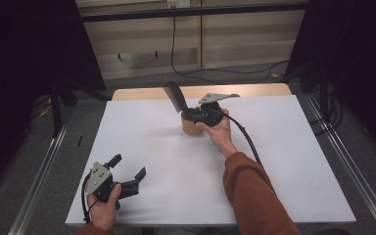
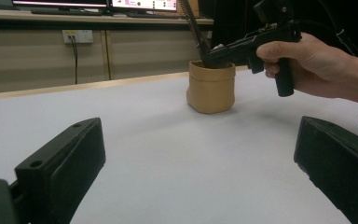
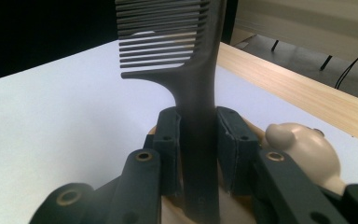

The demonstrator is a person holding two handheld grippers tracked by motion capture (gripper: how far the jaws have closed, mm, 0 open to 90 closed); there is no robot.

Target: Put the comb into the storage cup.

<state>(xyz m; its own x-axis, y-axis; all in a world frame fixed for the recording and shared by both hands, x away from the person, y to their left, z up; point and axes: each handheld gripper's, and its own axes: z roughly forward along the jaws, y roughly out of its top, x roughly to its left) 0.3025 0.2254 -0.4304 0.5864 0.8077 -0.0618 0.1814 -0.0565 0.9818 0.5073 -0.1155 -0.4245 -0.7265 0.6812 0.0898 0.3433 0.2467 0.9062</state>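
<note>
High view: your left gripper (image 1: 128,171) rests at the near left of the sheet (image 1: 142,147), jaws spread wide with nothing between them. Ahead of those jaws stands the pot (image 2: 211,87). Over it, your right gripper (image 3: 198,128) clamps the comb (image 3: 196,112) handle, teeth up; a figurine (image 3: 303,151) sits just beside its jaws.
</note>
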